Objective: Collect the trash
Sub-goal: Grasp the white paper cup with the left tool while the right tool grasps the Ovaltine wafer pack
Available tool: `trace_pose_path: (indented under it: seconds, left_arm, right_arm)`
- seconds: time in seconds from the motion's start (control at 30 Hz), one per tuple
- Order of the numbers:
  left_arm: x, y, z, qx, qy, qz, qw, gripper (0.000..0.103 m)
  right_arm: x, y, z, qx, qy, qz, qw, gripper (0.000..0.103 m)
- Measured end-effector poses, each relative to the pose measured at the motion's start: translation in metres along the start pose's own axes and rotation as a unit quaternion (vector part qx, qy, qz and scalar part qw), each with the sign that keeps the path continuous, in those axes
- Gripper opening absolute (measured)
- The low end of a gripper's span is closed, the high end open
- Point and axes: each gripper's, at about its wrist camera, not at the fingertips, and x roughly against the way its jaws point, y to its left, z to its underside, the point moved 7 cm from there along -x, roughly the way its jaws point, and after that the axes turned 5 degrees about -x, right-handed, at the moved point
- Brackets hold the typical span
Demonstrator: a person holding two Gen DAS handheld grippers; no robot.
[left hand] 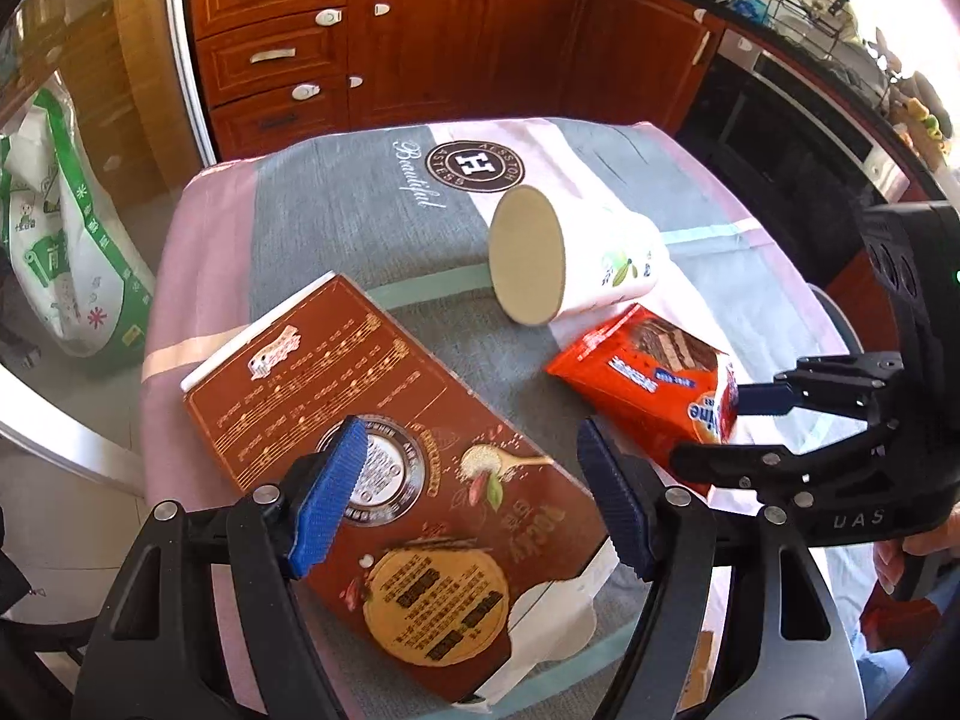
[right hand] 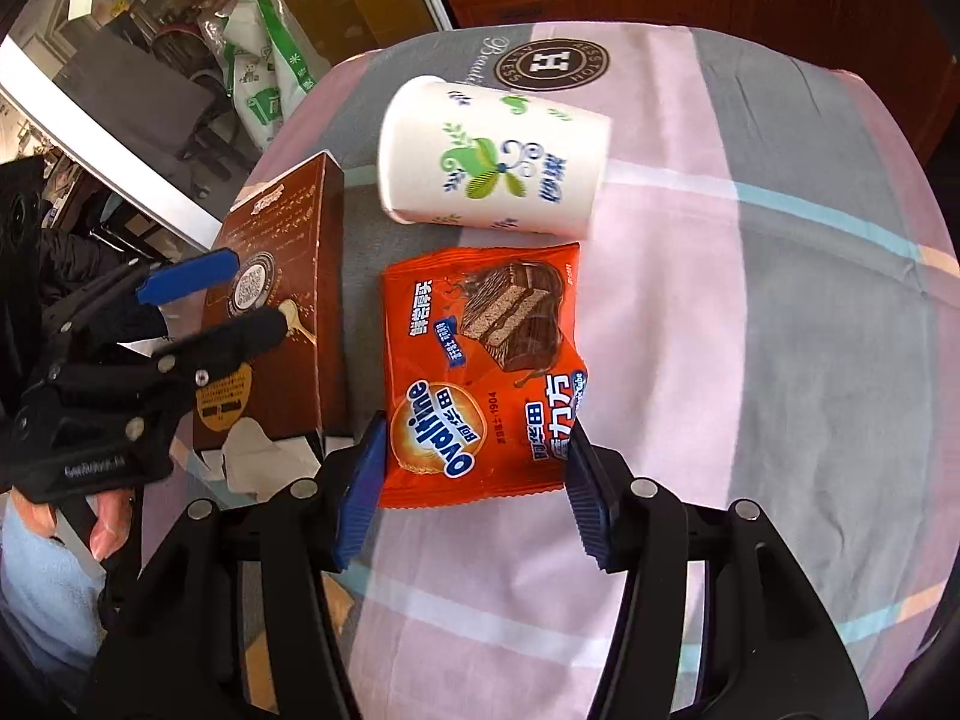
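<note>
Right gripper [right hand: 471, 492] straddles the near end of the orange wrapper [right hand: 480, 372], pads at its side edges but seemingly not yet pinching, while the left gripper [left hand: 474, 498] hovers spread over the brown box [left hand: 384, 468].

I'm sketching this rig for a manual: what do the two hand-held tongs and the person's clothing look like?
Both the left tongs and the right tongs are black jointed frames with silver rivets and ribbed blue pads. The right one's body bears pale lettering. A light blue sleeve shows by the left hand.
</note>
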Motion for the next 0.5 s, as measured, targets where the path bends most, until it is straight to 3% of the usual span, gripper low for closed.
trace_pose_path:
  seconds: [0.27,0.33,0.5]
  left_arm:
    - [-0.027,-0.032,-0.041,-0.01,-0.019,0.036,0.9991,0.073]
    - [-0.032,-0.041,-0.047,-0.012,-0.021,0.049,0.9985,0.065]
    - [-0.036,-0.06,-0.051,-0.014,-0.016,0.069,0.9974,0.026]
  right_arm:
    - [0.027,-0.057,0.021,-0.046,-0.019,0.042,0.998,0.053]
    - [0.032,-0.066,0.022,-0.056,-0.025,0.046,0.997,0.053]
    - [0.041,-0.079,0.023,-0.061,-0.038,0.05,0.996,0.053]
